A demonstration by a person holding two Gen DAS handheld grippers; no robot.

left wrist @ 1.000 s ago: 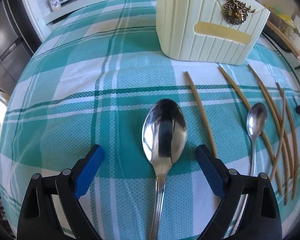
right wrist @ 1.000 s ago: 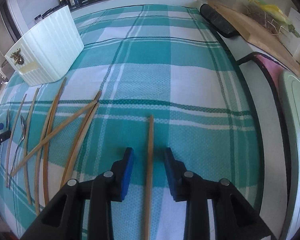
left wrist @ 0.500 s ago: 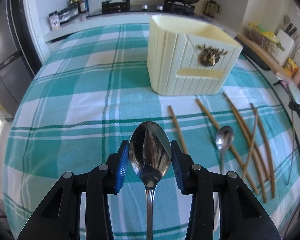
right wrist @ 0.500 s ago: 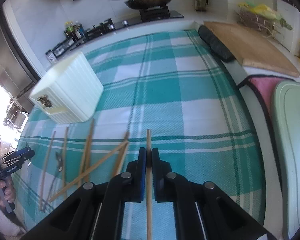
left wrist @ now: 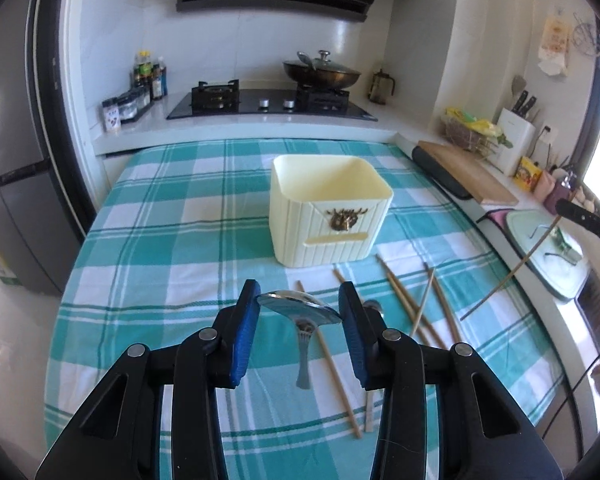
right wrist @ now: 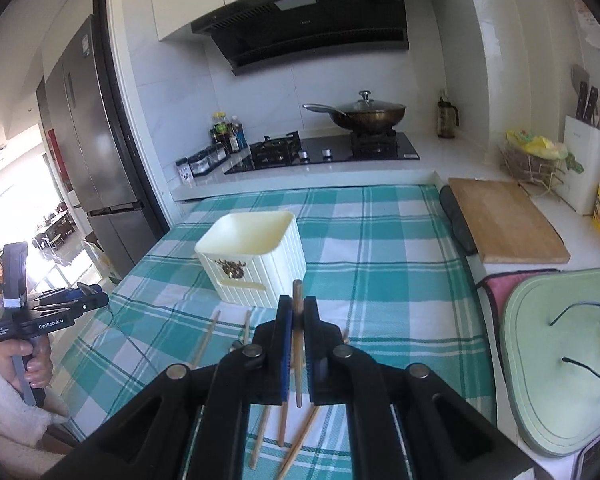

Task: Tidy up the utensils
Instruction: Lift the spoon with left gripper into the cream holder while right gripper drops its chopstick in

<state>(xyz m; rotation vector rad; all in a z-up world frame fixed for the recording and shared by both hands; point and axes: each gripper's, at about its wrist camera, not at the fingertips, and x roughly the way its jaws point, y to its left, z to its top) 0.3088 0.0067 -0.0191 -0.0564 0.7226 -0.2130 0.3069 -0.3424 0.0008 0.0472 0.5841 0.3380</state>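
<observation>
Steel spoon [left wrist: 300, 307] is clamped bowl-first in my left tongs [left wrist: 299, 316]; my right tongs [right wrist: 297, 322] pinch one chopstick [right wrist: 297, 344]. Ahead of both stands the cream holder [left wrist: 328, 216], its open rim unobstructed, loose chopsticks [left wrist: 404, 300] on the tabletop [left wrist: 160, 240] below.

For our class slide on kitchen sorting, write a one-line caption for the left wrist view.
Left gripper holds a spoon by its bowl above the checked cloth, facing the cream holder, chopsticks scattered beside.

**Two wrist views above one table**

Each fisheye looks forward and downward along its own fingers, raised above the checked tablecloth [left wrist: 172, 240], facing the stove [left wrist: 268, 100]. Both share the cream holder [left wrist: 328, 216], loose chopsticks [left wrist: 404, 300] and the counter; the right view also catches the left gripper [right wrist: 60, 300].
</observation>
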